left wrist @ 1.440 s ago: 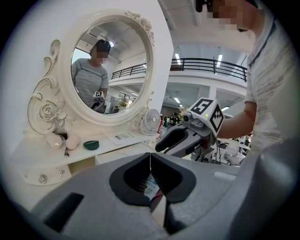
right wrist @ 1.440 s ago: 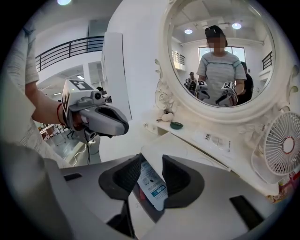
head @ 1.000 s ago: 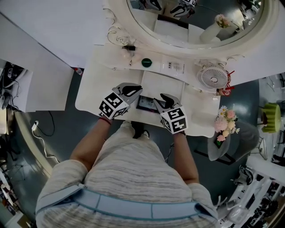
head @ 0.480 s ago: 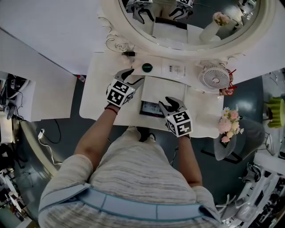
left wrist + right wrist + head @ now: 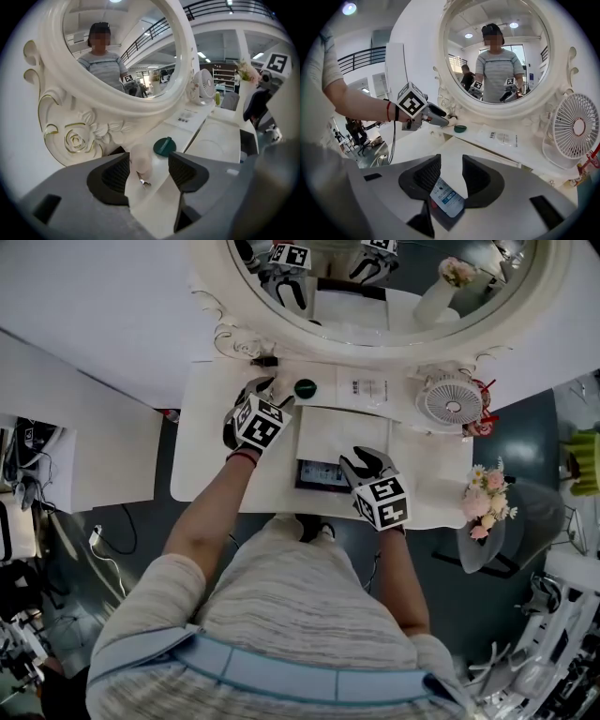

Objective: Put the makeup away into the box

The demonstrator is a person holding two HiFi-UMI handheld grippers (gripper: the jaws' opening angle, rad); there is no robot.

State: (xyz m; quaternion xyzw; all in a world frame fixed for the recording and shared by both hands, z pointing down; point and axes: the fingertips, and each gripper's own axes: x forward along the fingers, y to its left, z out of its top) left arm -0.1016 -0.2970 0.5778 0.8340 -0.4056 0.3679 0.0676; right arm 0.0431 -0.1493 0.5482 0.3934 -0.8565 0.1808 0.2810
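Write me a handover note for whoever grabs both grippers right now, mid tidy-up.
Left tongs: opening at the base of the mirror, a pale small item between them, not gripped.
Right tongs: open, empty, above the box.
Done: one packet lies in the box's dark compartment.
To do: the pale small item, the green round piece and the flat white sachet sit on the table, outside the box.

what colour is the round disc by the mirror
Round disc: dark green, best in left gripper view.
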